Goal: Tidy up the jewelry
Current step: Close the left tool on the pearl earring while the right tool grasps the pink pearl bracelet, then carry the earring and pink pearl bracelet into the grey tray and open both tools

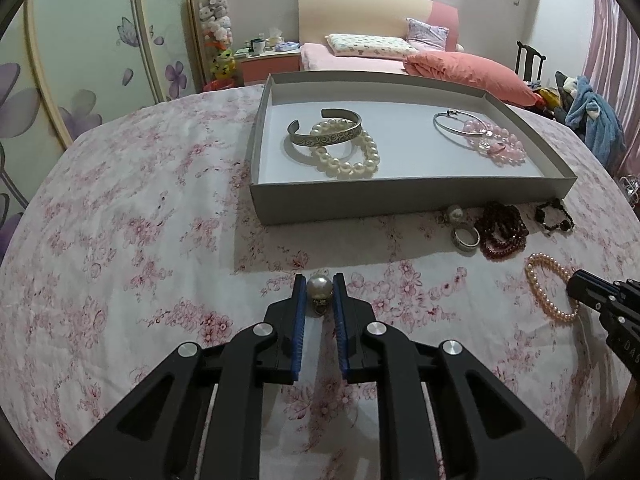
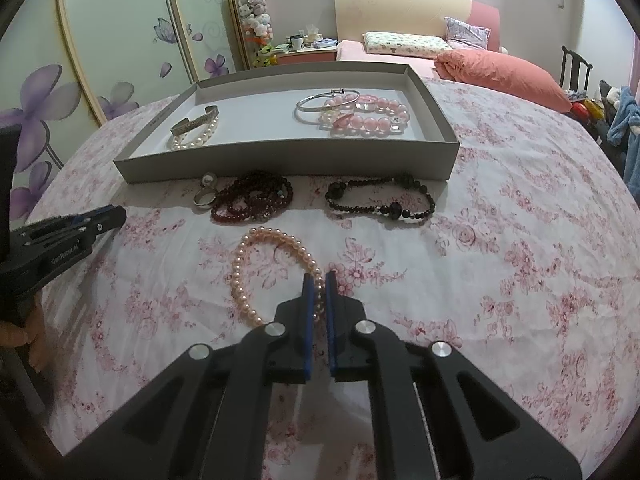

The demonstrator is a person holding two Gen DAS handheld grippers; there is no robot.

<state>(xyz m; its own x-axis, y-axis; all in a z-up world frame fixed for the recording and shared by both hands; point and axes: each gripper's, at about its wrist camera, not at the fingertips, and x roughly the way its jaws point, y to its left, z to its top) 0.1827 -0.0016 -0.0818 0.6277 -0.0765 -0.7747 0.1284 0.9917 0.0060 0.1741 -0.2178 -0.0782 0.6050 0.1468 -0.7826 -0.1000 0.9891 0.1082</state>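
Note:
My left gripper is shut on a pearl ring above the floral cloth, in front of the grey tray. The tray holds a silver cuff, a white pearl bracelet, a thin silver bangle and pink bead bracelets. My right gripper is shut on a pink pearl bracelet that lies on the cloth. In the left wrist view the right gripper shows at the right edge, on that bracelet.
Before the tray lie a silver ring with a pearl piece, dark red beads and a black bead bracelet. A bed with a pink quilt stands behind the table. The left gripper shows at the left in the right wrist view.

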